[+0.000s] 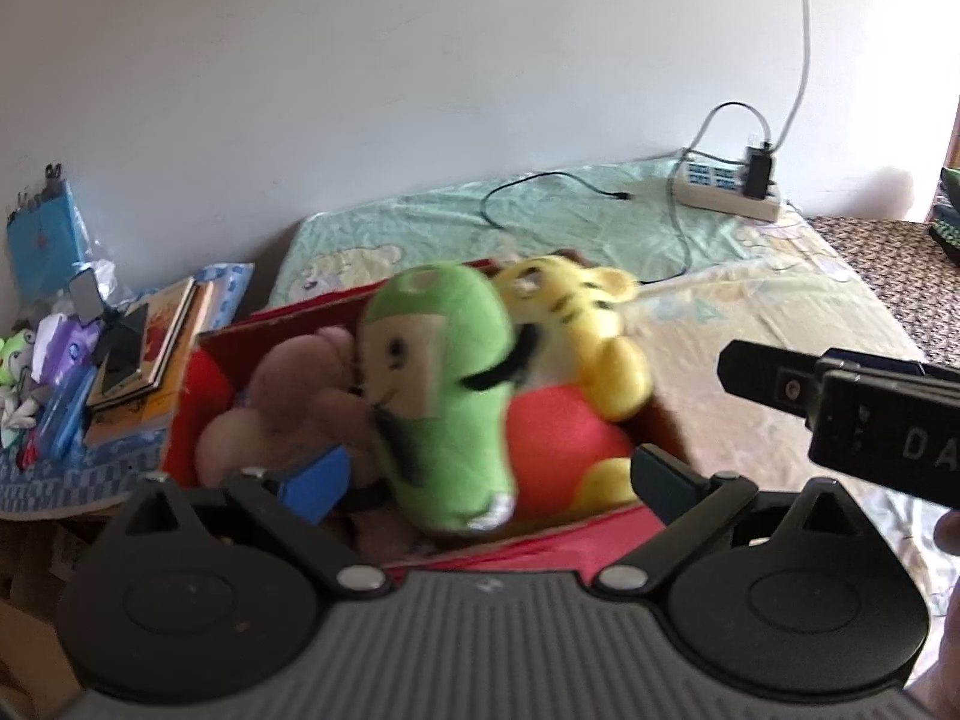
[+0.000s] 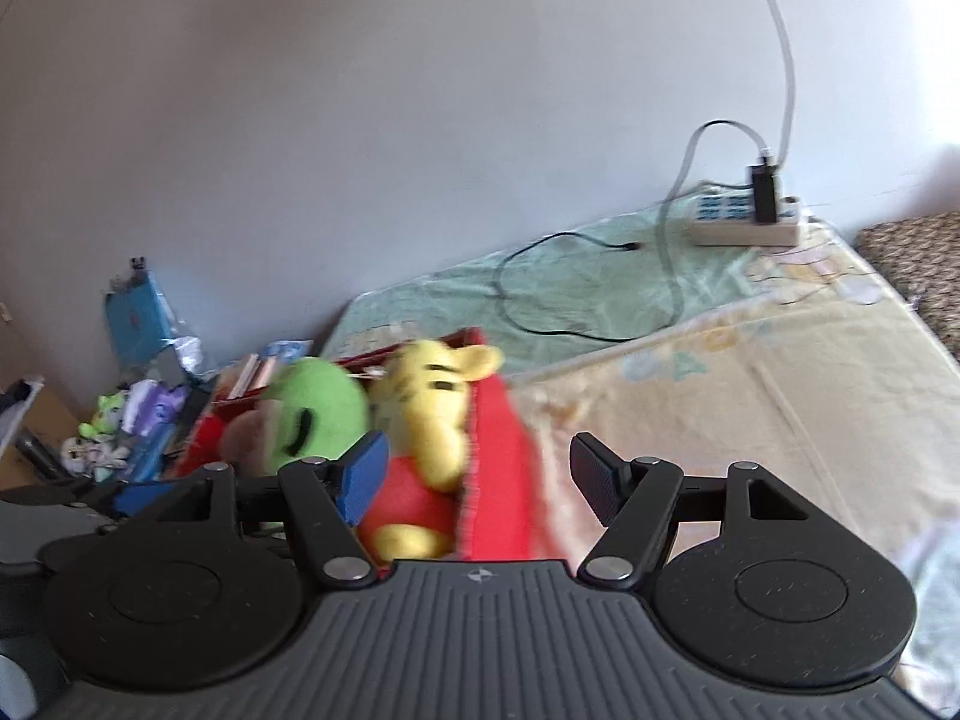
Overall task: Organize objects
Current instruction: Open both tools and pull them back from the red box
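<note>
Green plush (image 1: 441, 396) sits mid-frame in the red box (image 1: 198, 414) between released left tongs (image 1: 486, 474), right tongs (image 2: 477, 480) also released; looks like drop-off, next clear out.

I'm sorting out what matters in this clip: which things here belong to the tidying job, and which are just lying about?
Part of the job:
red box
green soft toy
yellow tiger toy
pink soft toy
left gripper, open
right gripper, open

Just lying about:
power strip
black cable
books
bed sheet
</note>
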### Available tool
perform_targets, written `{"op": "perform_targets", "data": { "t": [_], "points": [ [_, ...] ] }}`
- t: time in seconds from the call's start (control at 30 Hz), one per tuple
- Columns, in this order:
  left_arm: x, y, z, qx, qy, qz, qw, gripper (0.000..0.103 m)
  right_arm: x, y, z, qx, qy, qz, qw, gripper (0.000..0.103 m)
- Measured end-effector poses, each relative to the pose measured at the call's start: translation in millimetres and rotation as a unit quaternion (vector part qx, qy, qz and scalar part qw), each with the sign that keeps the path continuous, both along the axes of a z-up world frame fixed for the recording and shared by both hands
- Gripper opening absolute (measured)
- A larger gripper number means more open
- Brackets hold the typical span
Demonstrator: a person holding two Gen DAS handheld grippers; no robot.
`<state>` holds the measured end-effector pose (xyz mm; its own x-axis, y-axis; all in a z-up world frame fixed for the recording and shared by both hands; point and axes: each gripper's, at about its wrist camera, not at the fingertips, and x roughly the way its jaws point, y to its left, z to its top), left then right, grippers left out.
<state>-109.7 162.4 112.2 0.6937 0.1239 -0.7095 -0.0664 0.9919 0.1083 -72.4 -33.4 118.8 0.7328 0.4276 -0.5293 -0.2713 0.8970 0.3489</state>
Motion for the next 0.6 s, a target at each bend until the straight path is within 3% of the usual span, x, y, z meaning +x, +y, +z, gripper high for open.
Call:
{"op": "perform_targets", "data": {
  "t": [0.13,0.6],
  "points": [
    [-3,-28,3,-0.009,0.002,-0.011,0.9999,0.102,-4,-26,-2,-0.015,0.002,-0.025,1.0,0.07],
    [1,-115,-17,0.011,0.055,-0.023,0.9982,0.102,-14,-98,-19,-0.051,0.02,-0.074,0.996,0.07]
  ]
}}
